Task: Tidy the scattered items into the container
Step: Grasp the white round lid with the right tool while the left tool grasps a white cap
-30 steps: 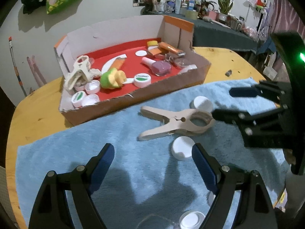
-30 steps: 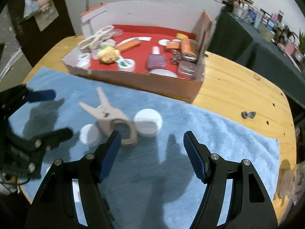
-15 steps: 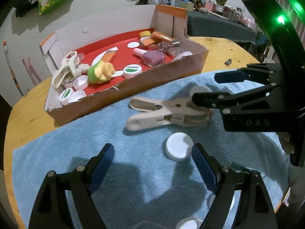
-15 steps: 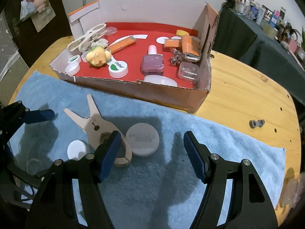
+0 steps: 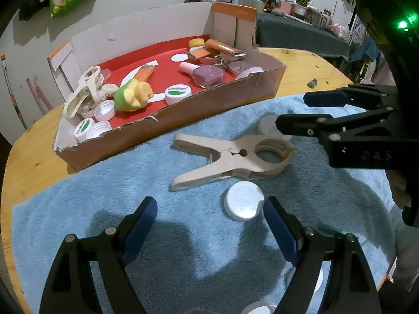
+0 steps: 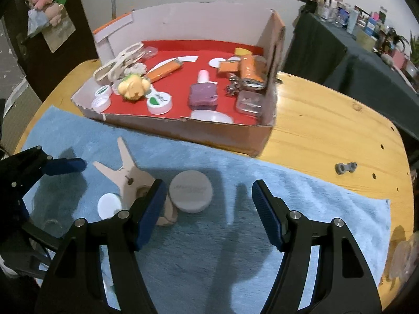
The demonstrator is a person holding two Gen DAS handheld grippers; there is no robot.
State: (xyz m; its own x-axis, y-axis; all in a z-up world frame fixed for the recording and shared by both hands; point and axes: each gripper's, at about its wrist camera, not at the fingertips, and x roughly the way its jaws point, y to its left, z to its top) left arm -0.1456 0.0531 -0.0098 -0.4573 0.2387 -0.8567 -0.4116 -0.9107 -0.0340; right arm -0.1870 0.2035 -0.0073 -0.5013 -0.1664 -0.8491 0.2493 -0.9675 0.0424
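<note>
Beige plastic clamp (image 5: pixel 233 157) lies loose on the blue fleece towel (image 5: pixel 131 196) — both hand-held grippers, left (image 5: pixel 209 212) and right (image 6: pixel 208 204), have closed in, jaws spread, grasping nothing.

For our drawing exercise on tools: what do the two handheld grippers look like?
Both the left gripper and the right gripper are black, angular frames with silver screws. Their fingers carry blue ribbed pads. The right gripper's housing shows a green light and faint lettering.

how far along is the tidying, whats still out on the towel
Mostly done: the cardboard box already holds many items. Nothing is in hand; the left gripper and right gripper are open. Left: the big clip, small white cap, grey lid.
</note>
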